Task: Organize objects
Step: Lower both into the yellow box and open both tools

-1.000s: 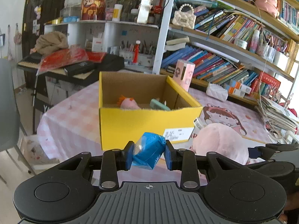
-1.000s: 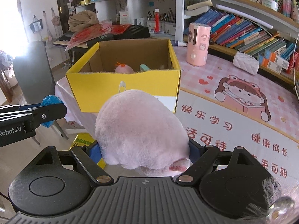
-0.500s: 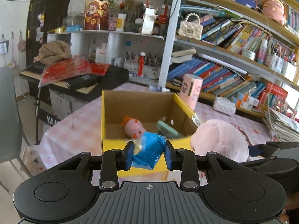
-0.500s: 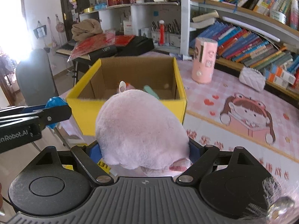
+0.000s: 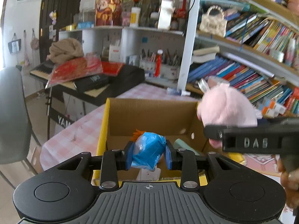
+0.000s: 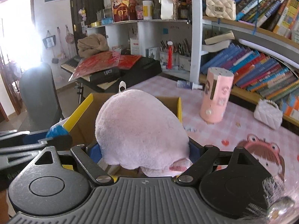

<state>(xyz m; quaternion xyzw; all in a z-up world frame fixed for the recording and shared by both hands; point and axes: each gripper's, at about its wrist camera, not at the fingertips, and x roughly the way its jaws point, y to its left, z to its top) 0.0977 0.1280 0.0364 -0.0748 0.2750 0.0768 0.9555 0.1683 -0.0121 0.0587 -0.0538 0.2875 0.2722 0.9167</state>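
Left wrist view: the yellow cardboard box (image 5: 101,130) stands open on the pink checked tabletop (image 5: 74,136), directly ahead of and below the fingers.
Left gripper (image 5: 149,154): its fingers pinch a small blue wrapped packet (image 5: 147,152) from both sides; the packet hangs over the near part of the box opening, not yet released.
Already in the box: a small doll with orange hair (image 5: 137,133), mostly hidden behind the packet, and a pale green object (image 5: 182,144) on the box floor.
Right gripper (image 6: 144,154): its fingers stand wide and press on the flanks of a large pink plush toy (image 6: 140,130); the plush is carried in the air over the right side of the box.
Right wrist view: the plush covers most of the box opening, so the inside cannot be read from here.
Left on the tabletop: a pink cylinder (image 6: 215,97) and a small white quilted pouch (image 6: 268,113), both well apart from the box.
Progress: judged as midway; two things lie inside, two are held above the opening awaiting release, and at least two may remain outside.
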